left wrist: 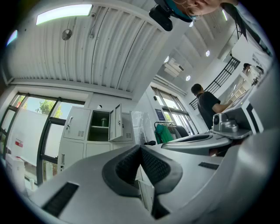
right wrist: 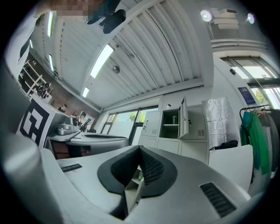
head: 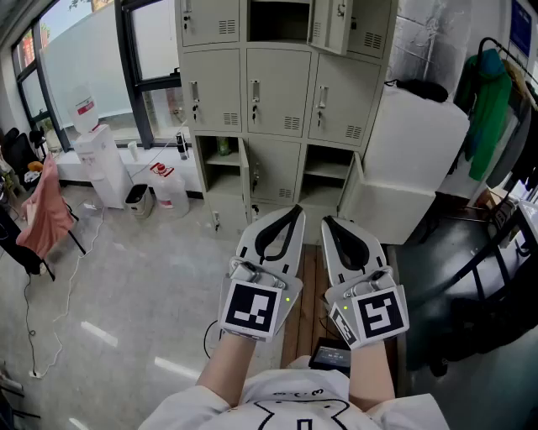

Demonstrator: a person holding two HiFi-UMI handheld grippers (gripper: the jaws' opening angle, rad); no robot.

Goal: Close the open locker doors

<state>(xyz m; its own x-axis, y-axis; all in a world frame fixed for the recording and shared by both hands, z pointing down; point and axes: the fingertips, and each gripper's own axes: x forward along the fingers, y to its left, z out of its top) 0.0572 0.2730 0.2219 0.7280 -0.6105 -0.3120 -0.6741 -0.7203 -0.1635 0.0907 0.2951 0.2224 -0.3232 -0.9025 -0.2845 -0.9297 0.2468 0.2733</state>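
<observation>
A beige bank of lockers [head: 277,101] stands ahead of me. Its top middle compartment [head: 277,21] is open, with the door [head: 328,25] swung out to the right. Lower down, a left compartment [head: 222,161] and a right compartment [head: 329,172] also stand open. The open top compartment [left wrist: 100,126] and its door [left wrist: 115,123] show in the left gripper view, and the same compartment [right wrist: 170,124] and door [right wrist: 183,118] in the right gripper view. My left gripper [head: 294,210] [left wrist: 140,148] and right gripper [head: 326,221] [right wrist: 139,148] are side by side, short of the lockers, both shut and empty.
A large white covered block [head: 412,159] stands right of the lockers, beside a green garment [head: 489,105] on a black rack. A water dispenser [head: 97,155] and a white jug [head: 172,191] are at the left. A person [left wrist: 205,103] stands far off.
</observation>
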